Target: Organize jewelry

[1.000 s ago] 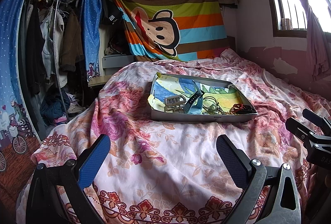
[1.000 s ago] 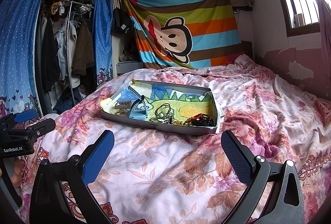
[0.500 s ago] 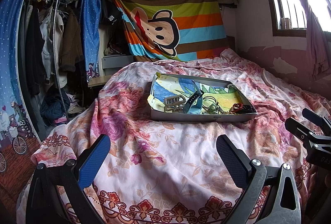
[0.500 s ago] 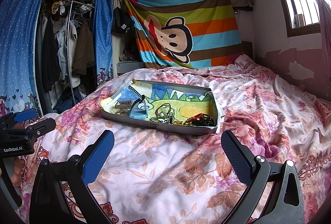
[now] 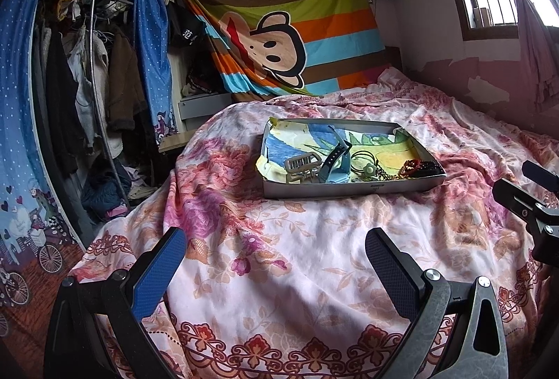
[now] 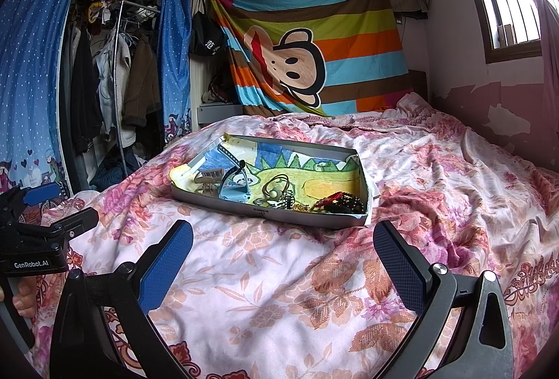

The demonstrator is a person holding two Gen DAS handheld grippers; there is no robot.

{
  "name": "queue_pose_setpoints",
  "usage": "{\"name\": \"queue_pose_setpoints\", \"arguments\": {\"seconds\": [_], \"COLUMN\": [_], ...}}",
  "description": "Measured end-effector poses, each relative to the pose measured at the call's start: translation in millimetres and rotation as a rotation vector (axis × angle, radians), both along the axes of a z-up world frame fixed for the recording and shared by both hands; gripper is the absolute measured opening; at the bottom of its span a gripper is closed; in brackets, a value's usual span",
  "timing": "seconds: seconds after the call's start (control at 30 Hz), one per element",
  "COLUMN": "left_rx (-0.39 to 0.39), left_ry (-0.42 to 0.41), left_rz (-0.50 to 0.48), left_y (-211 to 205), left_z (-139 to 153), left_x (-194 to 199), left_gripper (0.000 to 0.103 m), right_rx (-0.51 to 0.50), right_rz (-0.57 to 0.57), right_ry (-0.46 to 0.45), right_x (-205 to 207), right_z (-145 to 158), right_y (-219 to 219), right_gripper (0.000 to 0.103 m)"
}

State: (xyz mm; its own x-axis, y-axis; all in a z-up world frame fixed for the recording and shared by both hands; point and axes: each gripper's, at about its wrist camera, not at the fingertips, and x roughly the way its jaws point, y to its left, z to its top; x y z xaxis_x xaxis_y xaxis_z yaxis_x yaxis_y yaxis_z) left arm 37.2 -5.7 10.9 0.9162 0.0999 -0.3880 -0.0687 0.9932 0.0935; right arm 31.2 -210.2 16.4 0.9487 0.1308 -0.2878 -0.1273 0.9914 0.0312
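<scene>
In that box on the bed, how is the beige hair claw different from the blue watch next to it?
The beige hair claw is pale and toothed, a stiff comb-like clip; the blue watch is a strap-shaped thing.
The claw sits low near the box's left end; the watch's dark strap arches upward, and it lies nearer the middle.
The claw is one plain colour; the watch mixes light blue with a darker band.
Both lie in the grey box, untouched by either hand-held gripper.

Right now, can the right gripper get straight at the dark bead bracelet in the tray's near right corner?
Probably yes. The right gripper is open and empty, with only bare floral bedspread between it and the tray. The bead bracelet lies uncovered just behind the low near wall, so coming in from above looks easiest.
</scene>
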Motion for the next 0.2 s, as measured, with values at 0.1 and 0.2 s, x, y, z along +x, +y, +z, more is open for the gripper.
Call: {"name": "queue_pose_setpoints", "arguments": {"seconds": [0.1,0.2], "left_rx": [-0.003,0.002], "left_ry": [-0.002,-0.001], "left_rz": [0.0,0.0], "left_y": [-0.3,-1.7], "left_z": [-0.2,-0.4], "left_x": [0.1,-0.5], "left_gripper": [0.103,0.103], "right_rx": [0.0,0.0], "right_rz": [0.0,0.0], "right_ry": [0.0,0.001], "right_x": [-0.3,-0.3], "right_z": [0.2,-0.4], "right_y": [0.0,0.2], "right_gripper": [0.101,0.101]}}
